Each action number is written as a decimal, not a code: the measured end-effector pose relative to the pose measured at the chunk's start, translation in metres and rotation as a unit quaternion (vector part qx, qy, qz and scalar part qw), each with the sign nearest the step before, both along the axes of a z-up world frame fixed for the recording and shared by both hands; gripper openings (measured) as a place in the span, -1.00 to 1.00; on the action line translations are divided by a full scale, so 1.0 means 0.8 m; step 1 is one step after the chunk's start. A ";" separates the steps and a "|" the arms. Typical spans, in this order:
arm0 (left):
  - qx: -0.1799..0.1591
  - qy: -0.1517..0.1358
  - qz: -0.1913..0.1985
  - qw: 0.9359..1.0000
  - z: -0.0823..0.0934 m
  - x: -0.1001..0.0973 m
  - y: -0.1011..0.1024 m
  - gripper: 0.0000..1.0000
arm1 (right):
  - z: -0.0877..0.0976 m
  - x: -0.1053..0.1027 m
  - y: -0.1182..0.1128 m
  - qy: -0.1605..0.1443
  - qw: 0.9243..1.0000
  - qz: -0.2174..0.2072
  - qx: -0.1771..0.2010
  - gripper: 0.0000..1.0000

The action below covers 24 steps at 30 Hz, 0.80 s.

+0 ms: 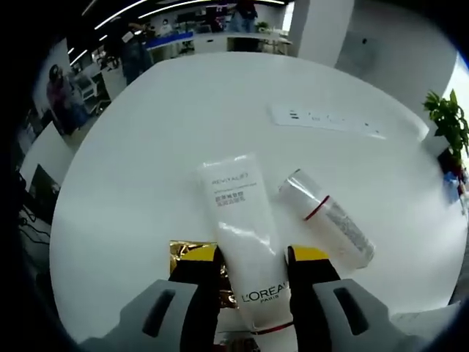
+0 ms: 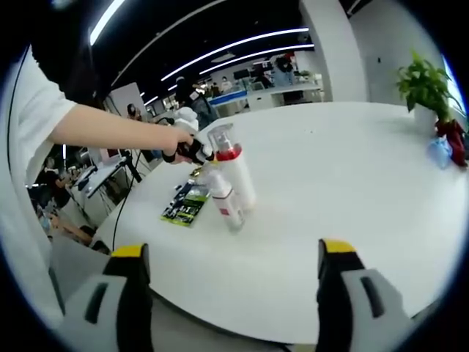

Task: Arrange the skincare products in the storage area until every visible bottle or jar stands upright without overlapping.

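**Ana:** L'Oréal tube [image 1: 245, 253] first; where does it lie from us?

**Ben:** Flat on the white table [image 1: 146, 147] in the left gripper view; its long axis runs straight away from our left gripper [image 1: 253, 290], the branded end sits between the jaws and the other end points up the table; the jaws look closed against its sides, so we judge them clamped on it.

**Ana:** And the second one?

**Ben:** The clear bottle with the red band [image 1: 326, 218] lies on its side just beside the tube, angled off to the right; a gold packet [image 1: 183, 253] peeks out under the tube.

**Ana:** Our right gripper [image 2: 231, 293]?

**Ben:** Jaws wide apart, holding nothing; in the right gripper view it sits well back from the products, so the left is far nearer; from there the left gripper [image 2: 192, 150] meets the red-collared end of the tube [image 2: 233, 172].

**Ana:** So we would tip it up about that held end; the risk is nudging its neighbour.
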State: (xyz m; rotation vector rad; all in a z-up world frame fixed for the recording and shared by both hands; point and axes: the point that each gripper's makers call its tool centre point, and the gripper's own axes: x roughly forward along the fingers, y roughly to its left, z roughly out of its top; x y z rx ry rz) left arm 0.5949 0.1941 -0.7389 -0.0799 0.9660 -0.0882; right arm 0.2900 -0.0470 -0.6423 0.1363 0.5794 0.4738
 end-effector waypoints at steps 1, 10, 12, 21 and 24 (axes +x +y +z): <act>-0.001 -0.001 -0.002 1.000 0.002 0.001 -0.001 -0.35 | 0.000 0.000 0.000 -0.001 1.000 0.000 0.000 0.91; -0.015 -0.020 -0.023 0.999 0.021 -0.004 -0.007 -0.36 | 0.003 0.000 0.001 -0.005 1.000 0.002 0.002 0.91; -0.017 -0.024 -0.027 0.999 0.026 -0.005 -0.006 -0.37 | 0.004 0.001 0.000 -0.007 1.000 0.000 0.004 0.91; -0.020 -0.047 -0.040 0.998 0.047 -0.012 -0.004 -0.38 | 0.008 0.001 0.002 -0.015 1.000 0.003 0.004 0.91; -0.023 -0.055 -0.045 0.997 0.053 -0.014 -0.005 -0.38 | 0.008 0.001 0.002 -0.017 1.000 0.005 0.003 0.91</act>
